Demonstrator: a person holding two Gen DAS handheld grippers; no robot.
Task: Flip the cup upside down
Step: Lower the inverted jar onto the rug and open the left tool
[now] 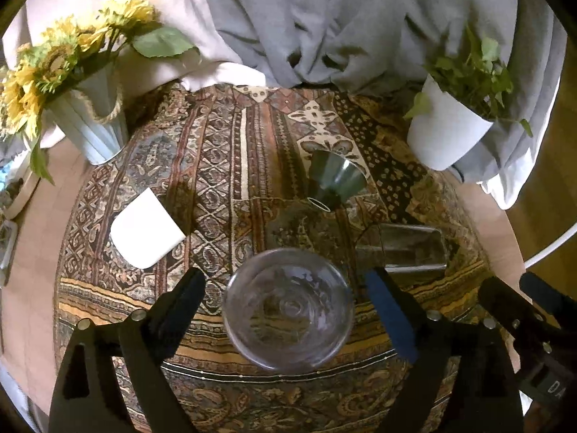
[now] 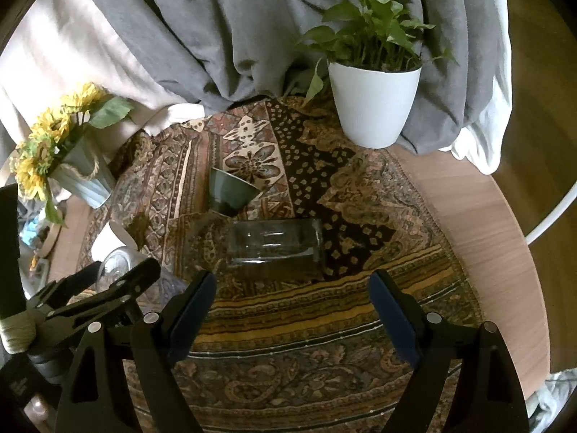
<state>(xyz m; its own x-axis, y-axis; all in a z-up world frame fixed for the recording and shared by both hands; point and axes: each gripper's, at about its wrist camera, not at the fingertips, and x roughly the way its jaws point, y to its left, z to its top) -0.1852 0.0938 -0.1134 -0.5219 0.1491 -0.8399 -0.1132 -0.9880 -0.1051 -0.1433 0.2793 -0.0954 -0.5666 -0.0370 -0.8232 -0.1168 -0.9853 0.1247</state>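
Observation:
A clear round glass cup stands on the patterned cloth between the fingers of my left gripper, which is open with gaps on both sides. A second clear glass lies on its side in front of my right gripper, which is open and empty; that glass also shows in the left wrist view. A dark green cup lies tilted on the cloth, also in the right wrist view. A white cup lies at the left.
A white vase of sunflowers stands at the back left and a white pot with a green plant at the back right. Grey fabric hangs behind. The round wooden table's edge runs along the right.

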